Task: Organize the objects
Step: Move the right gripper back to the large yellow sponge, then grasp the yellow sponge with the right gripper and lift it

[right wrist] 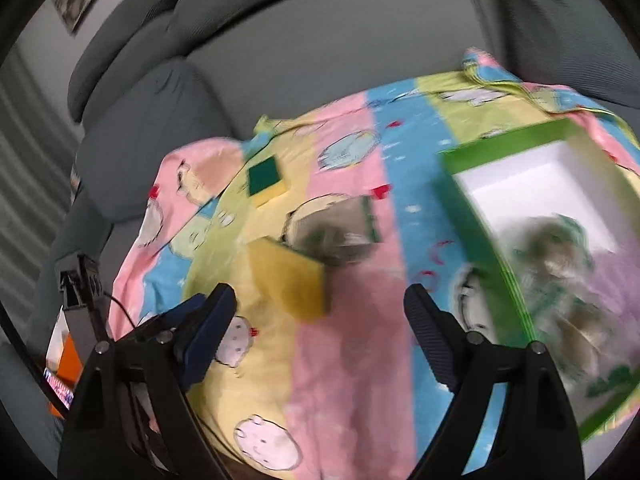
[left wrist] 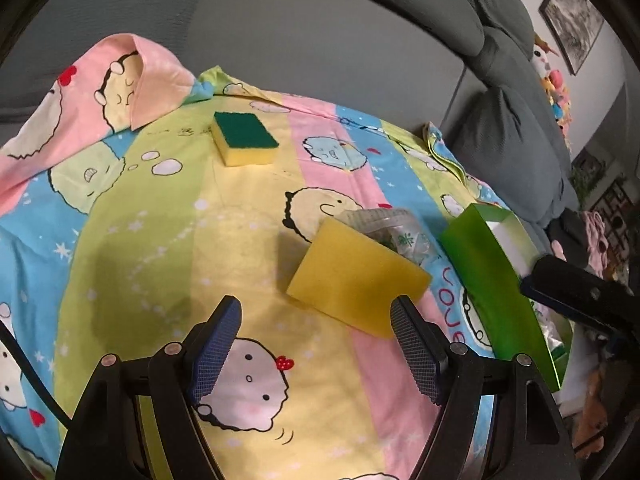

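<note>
Two sponges lie on the cartoon-print sheet (left wrist: 132, 216). The nearer sponge (left wrist: 358, 276) shows its plain yellow face and sits tilted, its far edge propped on a clear crinkled wrapper (left wrist: 394, 232) just behind it. The far sponge (left wrist: 245, 137) lies flat, green scrubbing side up, well apart from the tilted one, toward the grey sofa back (left wrist: 320, 32). One green box (left wrist: 496, 268) with a white inside stands open to the right of the tilted sponge; the right wrist view shows more crumpled wrappers (right wrist: 560, 280) inside it, too blurred to count.

The left gripper (left wrist: 316, 344) hangs just short of the tilted sponge, jaws apart with only sheet between them. The right gripper (right wrist: 320, 332) has its jaws spread wide and empty, the tilted sponge just beyond them and the box to its right.
</note>
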Tool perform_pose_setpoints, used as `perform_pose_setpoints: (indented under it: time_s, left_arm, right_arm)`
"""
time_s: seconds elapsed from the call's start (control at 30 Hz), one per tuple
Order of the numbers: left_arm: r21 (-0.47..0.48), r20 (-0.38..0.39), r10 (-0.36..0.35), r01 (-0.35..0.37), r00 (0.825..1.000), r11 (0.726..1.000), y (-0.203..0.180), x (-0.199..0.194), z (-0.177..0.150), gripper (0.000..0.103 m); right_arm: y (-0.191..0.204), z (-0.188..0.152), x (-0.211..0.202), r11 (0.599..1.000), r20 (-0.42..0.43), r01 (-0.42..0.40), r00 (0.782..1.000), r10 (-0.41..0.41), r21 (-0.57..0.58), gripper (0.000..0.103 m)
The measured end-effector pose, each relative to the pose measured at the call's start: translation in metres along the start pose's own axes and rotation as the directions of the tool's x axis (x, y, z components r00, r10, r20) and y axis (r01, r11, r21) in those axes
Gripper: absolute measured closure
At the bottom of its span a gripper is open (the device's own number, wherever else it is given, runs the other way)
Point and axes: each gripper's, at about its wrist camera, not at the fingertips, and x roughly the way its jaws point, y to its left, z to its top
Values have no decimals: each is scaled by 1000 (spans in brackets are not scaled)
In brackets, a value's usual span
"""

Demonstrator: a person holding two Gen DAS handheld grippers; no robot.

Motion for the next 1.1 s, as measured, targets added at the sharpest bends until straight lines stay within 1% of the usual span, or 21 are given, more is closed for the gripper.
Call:
perform_pose_setpoints:
  time_s: [0.1, 0.13, 0.2, 0.3, 0.47, 0.6, 0.73, 0.87, 0.97, 1.07, 1.1]
  left_arm:
    - [-8, 1, 3, -3, 1000, 1000, 4, -1, 2, 26]
    - [-9, 5, 7, -7, 1000, 1000, 5, -1, 2, 26]
    - [-23, 17, 13, -13, 1000, 1000, 8, -2, 4, 26]
    - [-32, 21, 11, -11, 1000, 999, 10, -3, 5, 26]
    - [-17, 4, 35, -35, 999, 999, 10, 3, 3, 26]
    - [-37, -14, 12, -12, 1000, 999, 13, 7, 1, 26]
    - [-44, -17, 24, -25, 1000, 999, 14, 9, 1, 26]
    - [-41, -27, 29, -30, 999, 999, 15, 12, 2, 26]
    - [-32, -30, 35, -36, 999, 999, 13, 14, 2, 26]
    - [-15, -40, 70, -70, 997, 997, 12, 16, 1, 26]
    - [-12, -42, 69, -69, 997, 998, 12, 16, 0, 26]
  right_arm:
    - [16, 10, 18, 999, -28, 13, 999, -14, -48, 17]
    - [20, 12, 22, 998, -26, 12, 1000, -14, -57, 17]
    - [25, 13, 30, 999, -19, -5, 1000, 4, -54, 16]
    - [27, 15, 45, 999, -50, -14, 999, 12, -41, 16]
    - [23, 16, 60, 1000, -72, 1, 997, -2, -21, 16]
    - [17, 18, 68, 1000, -100, -18, 995, 18, 7, 16]
    - [11, 23, 73, 998, -89, -23, 996, 29, 59, 16]
    - [12, 25, 81, 997, -106, -51, 993, 58, 64, 16]
    - [8, 22, 85, 997, -120, -33, 992, 41, 68, 16]
    - [4, 22, 84, 998, -124, -20, 992, 28, 66, 16]
    - [3, 22, 82, 998, -120, -19, 992, 27, 64, 16]
